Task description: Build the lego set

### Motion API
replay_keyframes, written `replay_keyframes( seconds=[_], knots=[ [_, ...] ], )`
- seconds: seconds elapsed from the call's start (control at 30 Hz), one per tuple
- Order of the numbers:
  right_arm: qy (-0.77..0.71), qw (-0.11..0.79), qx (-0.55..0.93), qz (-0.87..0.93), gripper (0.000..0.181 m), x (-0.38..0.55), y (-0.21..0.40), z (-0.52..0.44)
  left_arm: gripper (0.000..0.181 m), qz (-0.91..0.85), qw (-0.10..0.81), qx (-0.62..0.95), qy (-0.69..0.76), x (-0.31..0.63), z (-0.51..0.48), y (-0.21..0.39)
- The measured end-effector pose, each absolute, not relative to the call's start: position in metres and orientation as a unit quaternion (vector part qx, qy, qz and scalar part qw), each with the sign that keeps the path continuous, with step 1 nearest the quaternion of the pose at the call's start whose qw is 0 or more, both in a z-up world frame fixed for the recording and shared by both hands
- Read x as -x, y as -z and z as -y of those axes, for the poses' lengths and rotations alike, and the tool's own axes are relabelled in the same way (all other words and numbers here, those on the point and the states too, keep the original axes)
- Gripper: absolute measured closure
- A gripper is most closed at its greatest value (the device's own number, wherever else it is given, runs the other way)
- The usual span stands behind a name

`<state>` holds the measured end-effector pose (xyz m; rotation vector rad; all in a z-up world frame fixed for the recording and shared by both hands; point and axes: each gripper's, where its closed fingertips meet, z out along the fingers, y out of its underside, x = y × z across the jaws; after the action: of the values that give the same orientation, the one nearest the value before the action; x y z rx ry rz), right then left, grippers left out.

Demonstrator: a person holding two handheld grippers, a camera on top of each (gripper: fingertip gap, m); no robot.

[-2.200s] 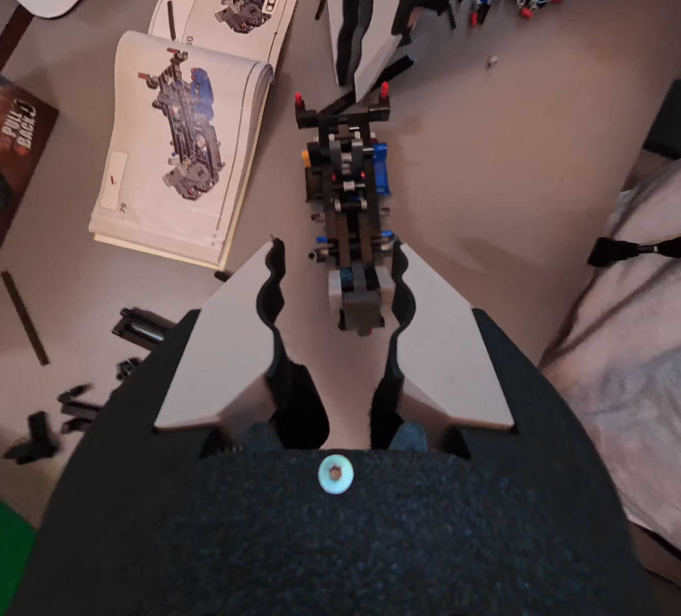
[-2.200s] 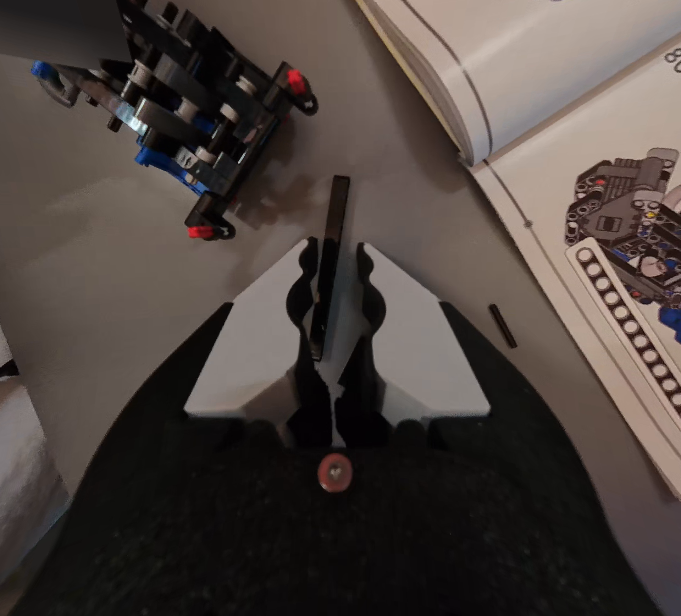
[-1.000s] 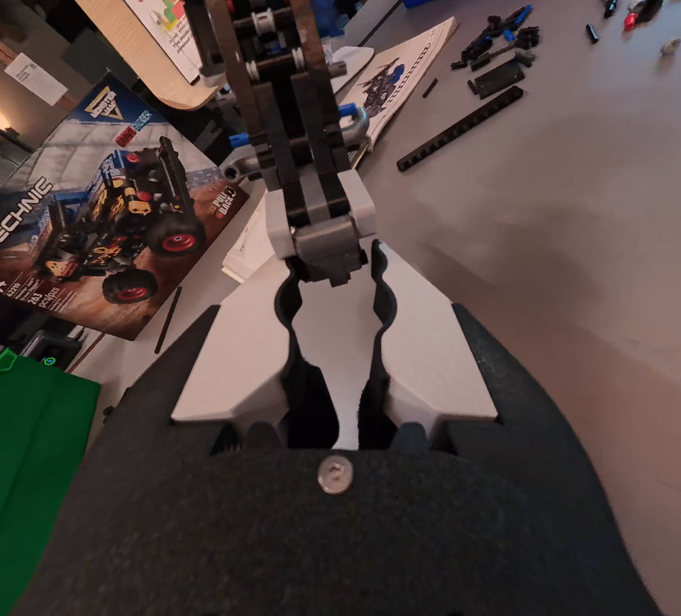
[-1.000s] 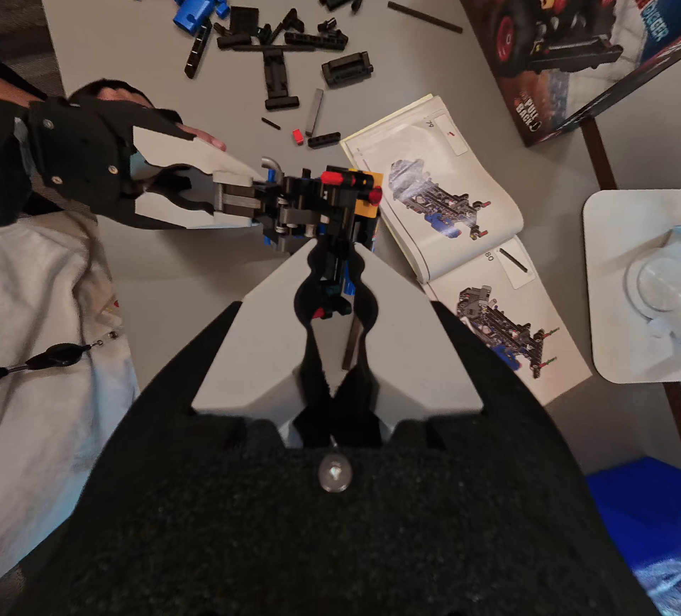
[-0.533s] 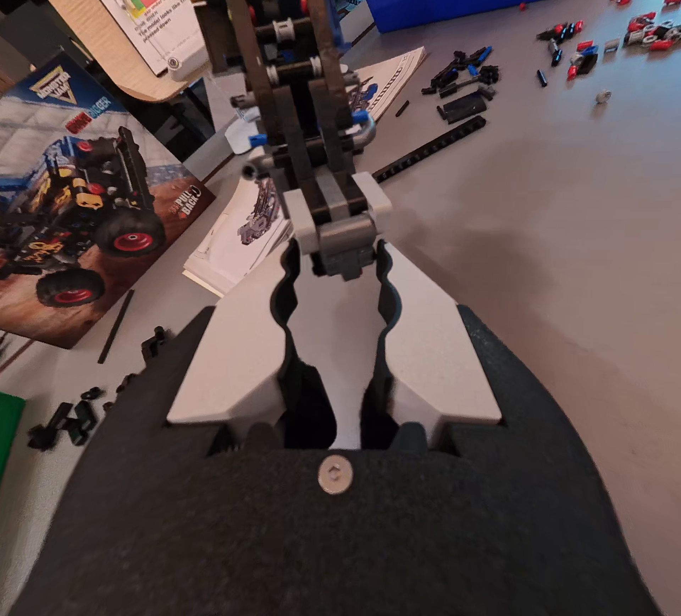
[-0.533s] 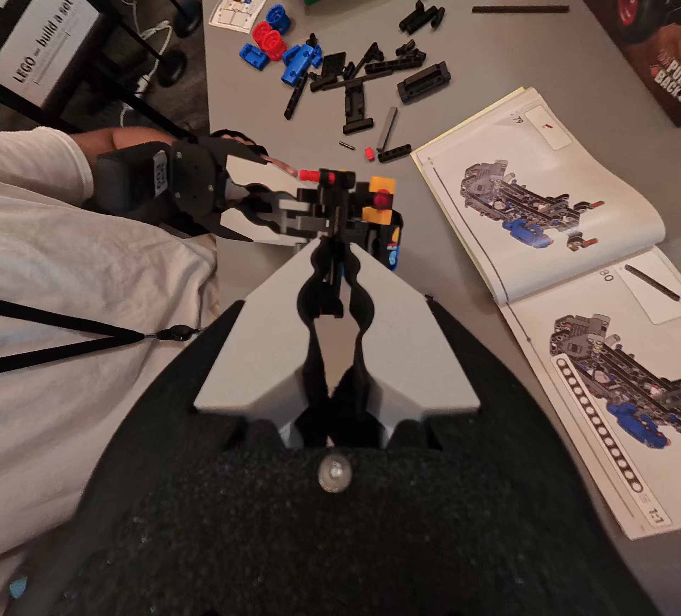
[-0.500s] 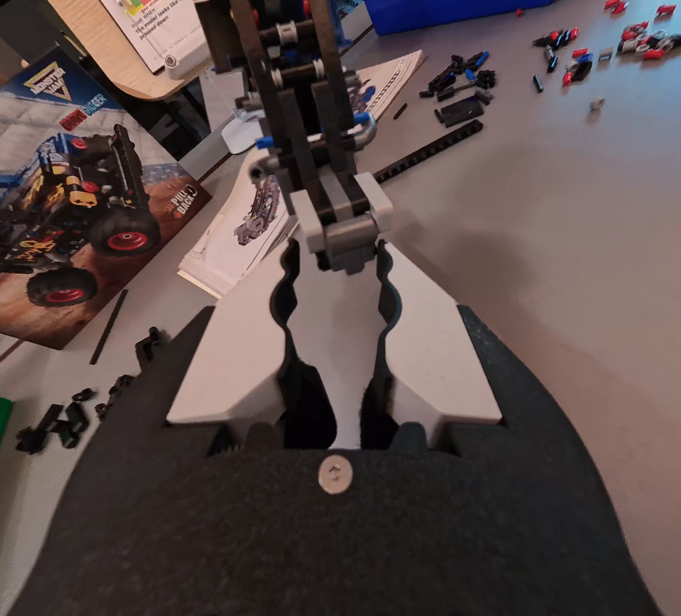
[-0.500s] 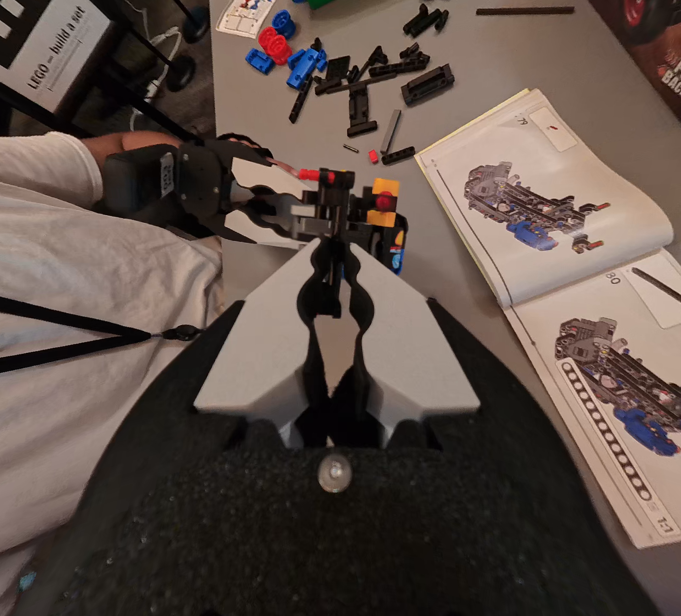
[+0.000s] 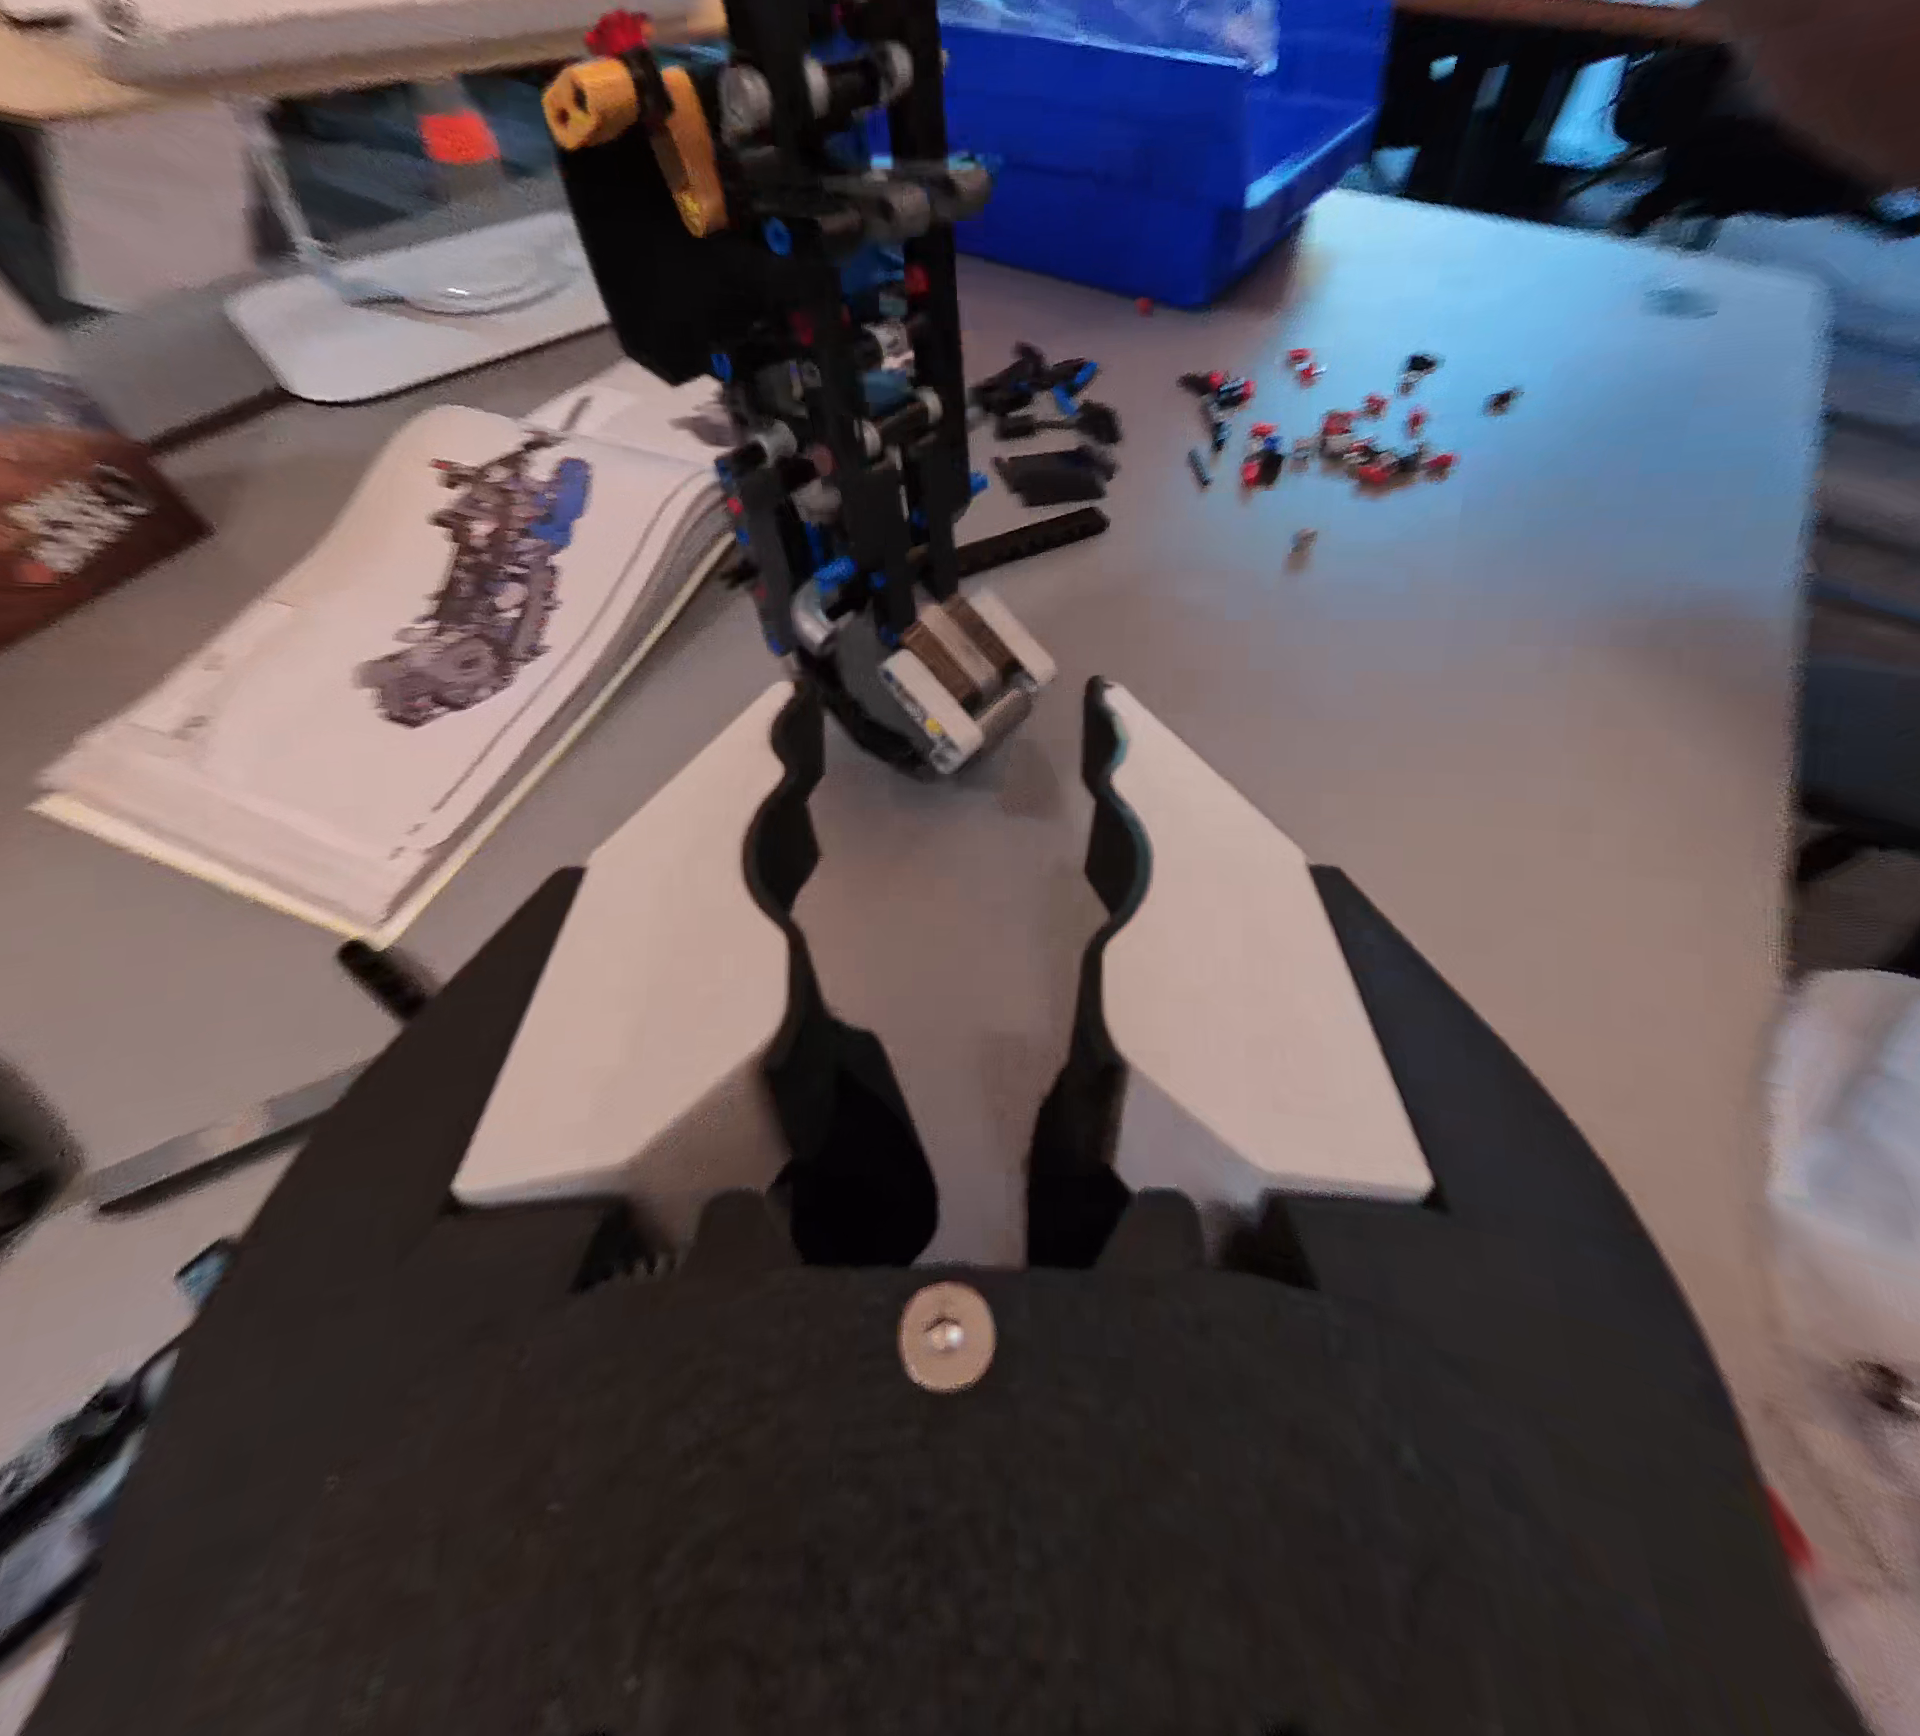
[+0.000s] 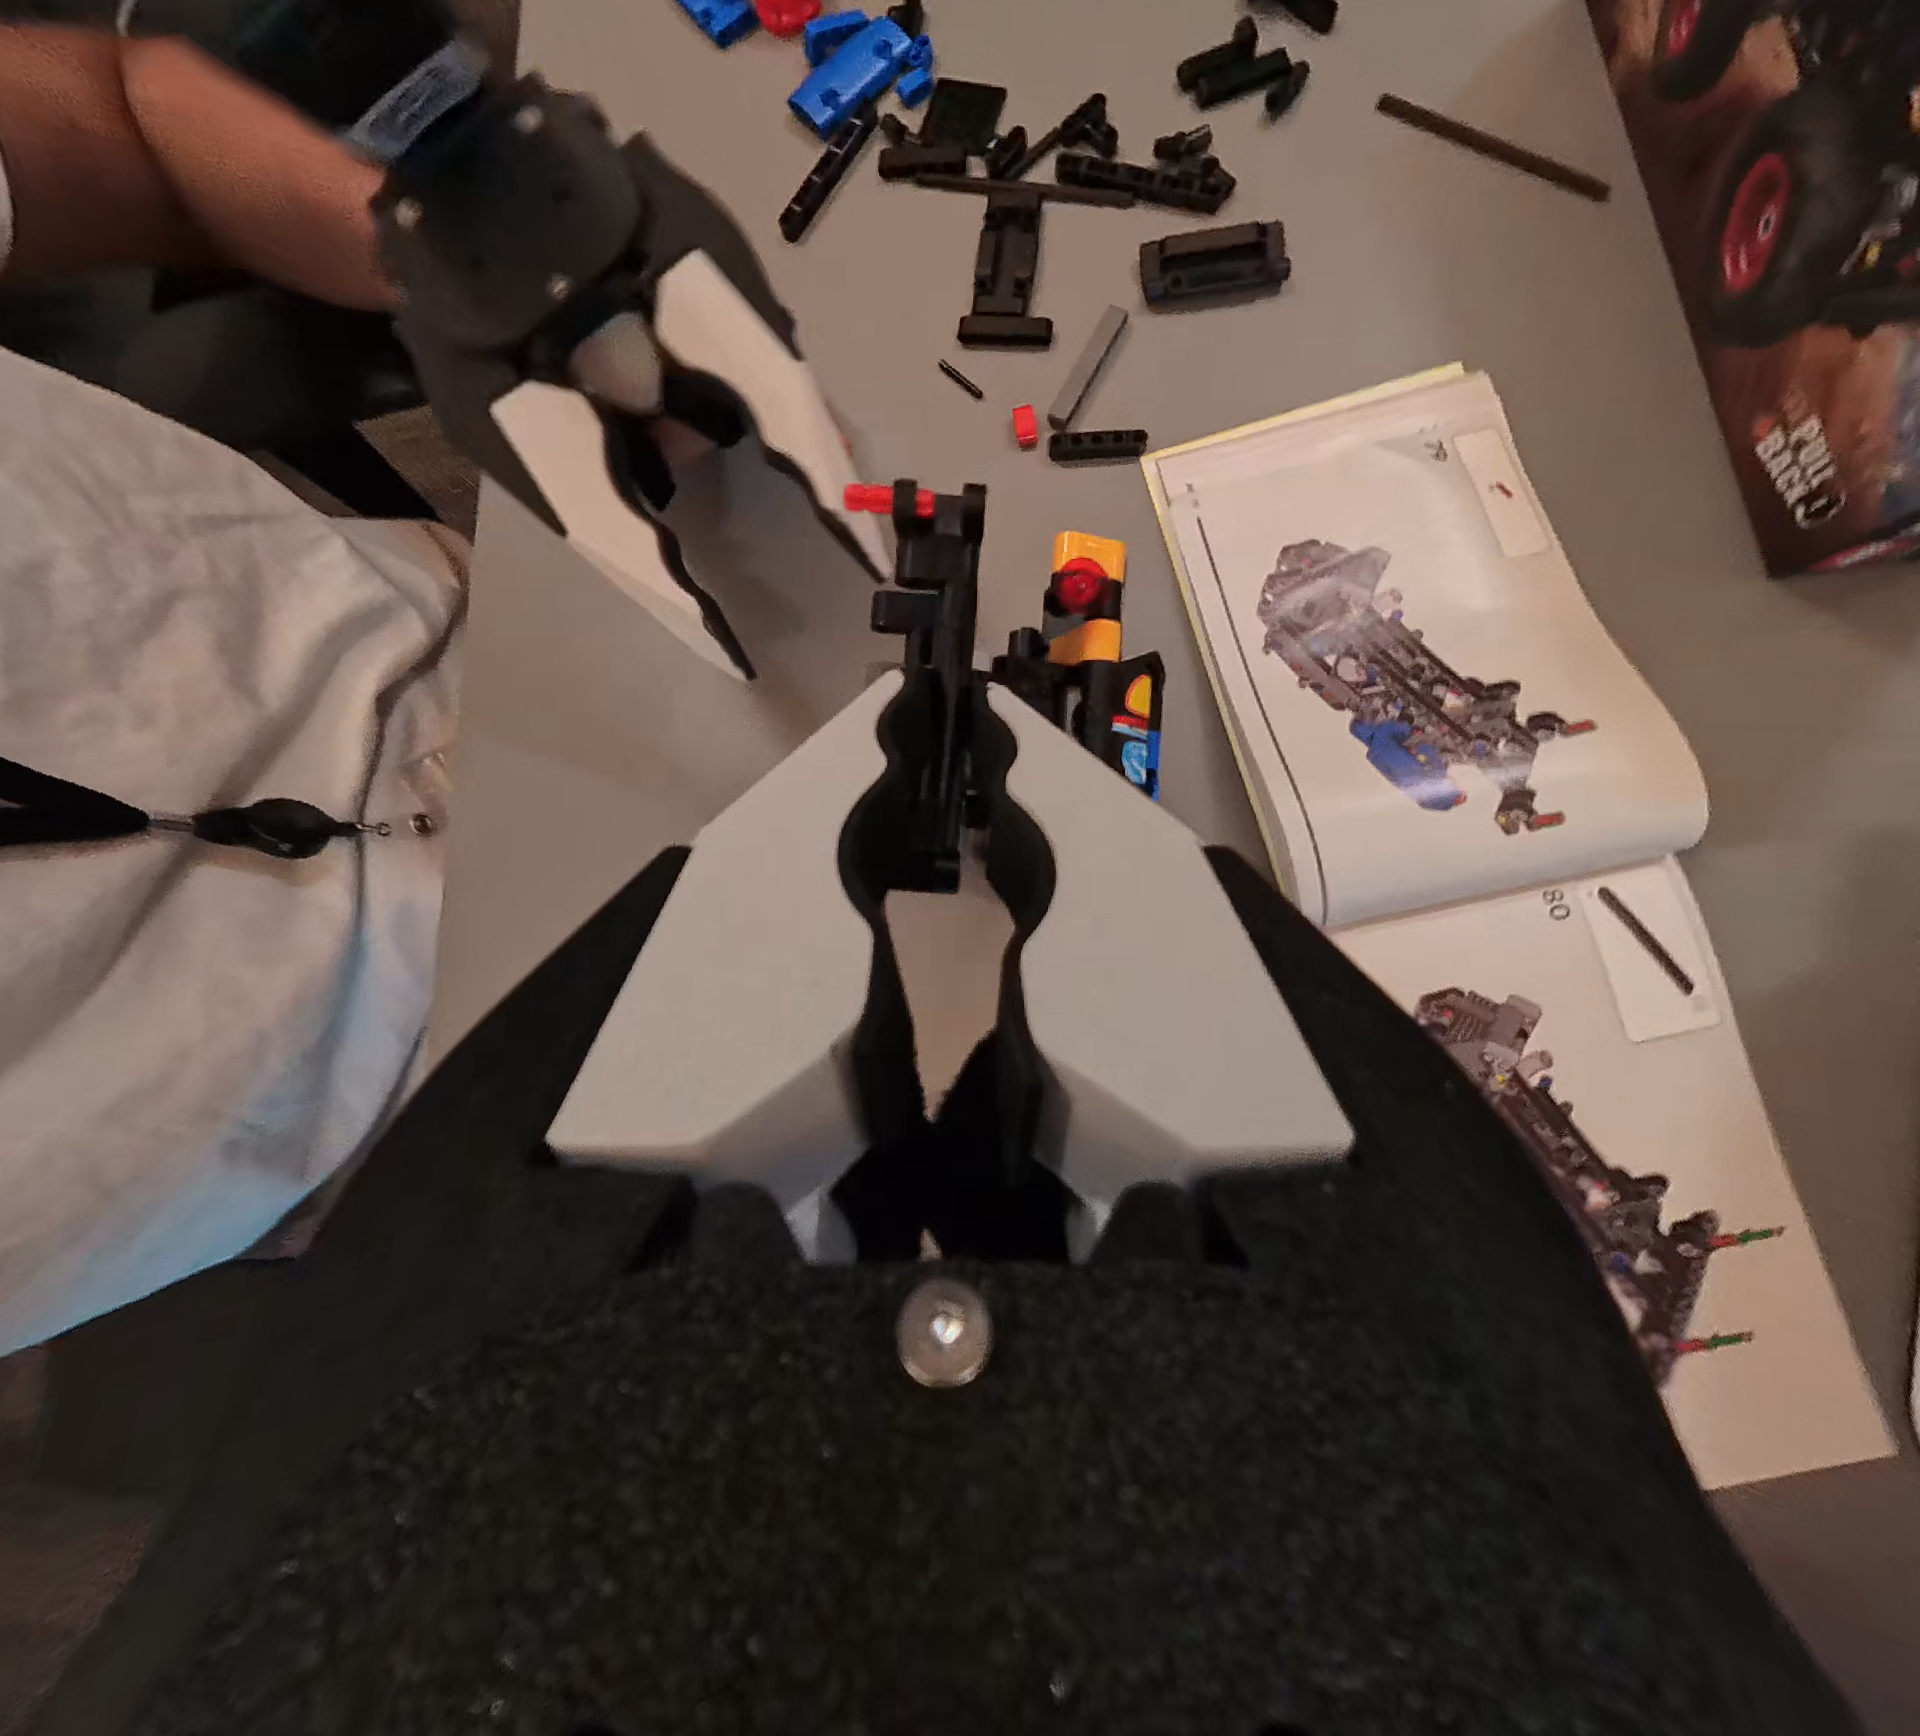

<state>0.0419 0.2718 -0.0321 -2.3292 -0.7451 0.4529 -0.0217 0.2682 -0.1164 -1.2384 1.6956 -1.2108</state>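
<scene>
In the left wrist view, the left gripper is gaping empty, the lego chassis standing upright just beyond its fingers, foot near the surface. In the right wrist view, the right gripper is clamping the chassis's top end, long axis running down toward the surface, beside the instruction booklet, so the free left gripper is nearer its lower end.

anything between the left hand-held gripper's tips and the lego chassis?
Nothing: bare grey table separates the open left hand-held gripper from the chassis, seen in the left wrist view.
</scene>
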Motion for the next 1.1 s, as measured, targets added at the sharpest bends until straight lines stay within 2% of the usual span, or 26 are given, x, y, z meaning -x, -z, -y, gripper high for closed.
replay_keyframes(
  seconds=[0.07,0.23,0.3,0.33,0.47,0.57,0.73,0.87,0.93,1.03,1.1],
  knots=[
    [-0.158,0.325,0.881,0.304,0.175,-0.035,0.032,-0.27,0.125,-0.669,0.29,0.47,0.497,0.016,-0.266,0.114],
    [-0.131,0.334,0.868,0.344,0.175,-0.024,0.032,-0.263,0.101,-0.683,0.262,0.432,0.527,-0.013,-0.281,0.094],
    [-0.121,0.343,0.858,0.362,0.176,-0.019,0.031,-0.261,0.085,-0.7,0.213,0.412,0.543,-0.017,-0.276,0.097],
    [-0.118,0.347,0.854,0.369,0.176,-0.017,0.031,-0.259,0.083,-0.708,0.191,0.403,0.547,-0.018,-0.272,0.1],
    [-0.113,0.36,0.844,0.382,0.175,-0.008,0.029,-0.257,0.097,-0.713,0.129,0.335,0.602,-0.013,-0.249,0.098],
    [-0.129,0.37,0.832,0.393,0.176,0.003,0.029,-0.253,0.128,-0.705,0.154,0.319,0.614,-0.018,-0.243,0.093],
    [-0.116,0.399,0.831,0.371,0.174,0.009,0.026,-0.256,0.13,-0.691,0.185,0.32,0.621,-0.017,-0.247,0.092],
    [-0.041,0.481,0.812,0.328,0.152,0.014,0.005,-0.259,0.131,-0.677,0.248,0.344,0.602,-0.018,-0.26,0.091],
    [-0.013,0.54,0.789,0.293,0.152,0.027,-0.008,-0.253,0.13,-0.682,0.299,0.344,0.572,-0.018,-0.268,0.089],
    [0.047,0.593,0.764,0.248,0.153,0.049,0.005,-0.247,0.131,-0.697,0.378,0.331,0.512,-0.018,-0.276,0.09],
    [0.111,0.613,0.734,0.272,0.154,0.064,0.015,-0.242,0.131,-0.714,0.393,0.303,0.494,-0.013,-0.271,0.092]
  ],
)
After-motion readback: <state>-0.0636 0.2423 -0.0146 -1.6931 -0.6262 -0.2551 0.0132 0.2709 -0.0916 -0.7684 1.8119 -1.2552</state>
